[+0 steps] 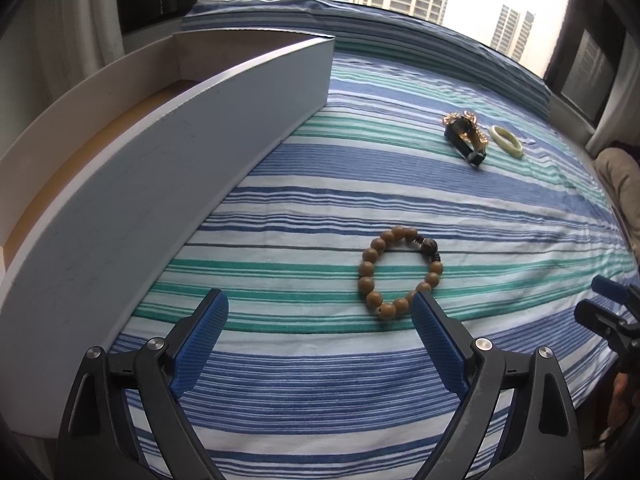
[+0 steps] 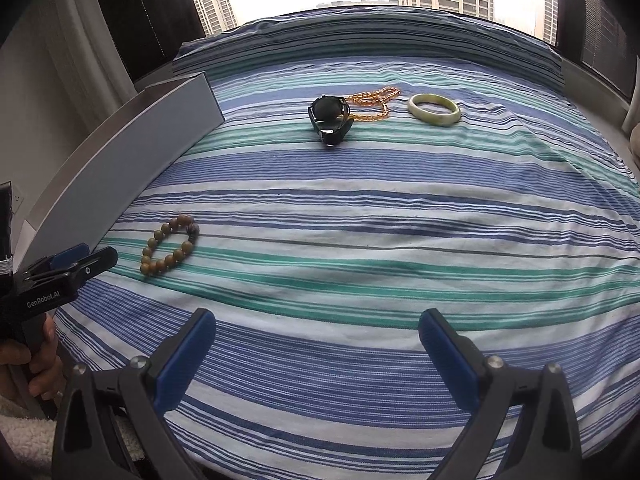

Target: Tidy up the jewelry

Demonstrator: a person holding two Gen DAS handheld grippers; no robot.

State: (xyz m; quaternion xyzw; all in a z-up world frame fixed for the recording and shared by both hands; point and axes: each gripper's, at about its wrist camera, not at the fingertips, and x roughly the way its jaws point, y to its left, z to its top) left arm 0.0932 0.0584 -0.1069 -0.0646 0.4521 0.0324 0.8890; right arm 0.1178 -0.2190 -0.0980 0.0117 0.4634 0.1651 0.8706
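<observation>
Left gripper lined up on the bead bracelet

Left gripper, jaws wide apart, sits nearest: the bead bracelet lies flat on the bed just ahead, touching its right fingertip. Right gripper also spread, empty. Watch, bangle farther back.

Both grippers were wide open and held nothing. The left gripper and the right gripper pointed forward, side by side.
</observation>
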